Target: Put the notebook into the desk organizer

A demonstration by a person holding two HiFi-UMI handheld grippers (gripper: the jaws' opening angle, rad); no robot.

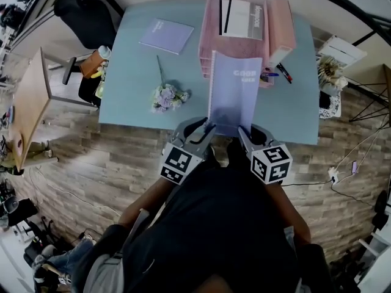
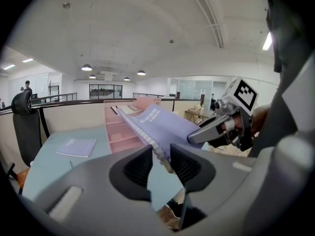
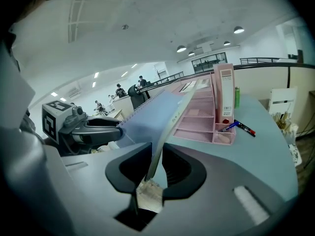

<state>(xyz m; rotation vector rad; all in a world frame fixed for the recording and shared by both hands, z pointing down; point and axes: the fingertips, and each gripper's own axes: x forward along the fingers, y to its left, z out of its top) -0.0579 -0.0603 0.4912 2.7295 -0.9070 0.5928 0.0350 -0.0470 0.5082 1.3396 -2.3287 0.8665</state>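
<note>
A lilac spiral notebook (image 1: 235, 93) is held up off the table, tilted, just in front of the pink desk organizer (image 1: 211, 38). My left gripper (image 1: 208, 128) is shut on its near left corner, at the spiral edge (image 2: 156, 146). On the near right corner my right gripper (image 1: 242, 130) is shut, and the notebook's edge (image 3: 170, 124) runs between its jaws. In the left gripper view the notebook (image 2: 165, 124) reaches toward the organizer's shelves (image 2: 120, 132). From the right gripper view the organizer (image 3: 202, 117) lies straight ahead of the cover.
A second lilac notebook (image 1: 166, 36) lies flat at the far left of the light blue table (image 1: 131, 72). A small flower bunch (image 1: 168, 96) sits near the front edge. Pens (image 1: 278, 73) lie right of the organizer. A black chair (image 1: 85, 17) stands at the left.
</note>
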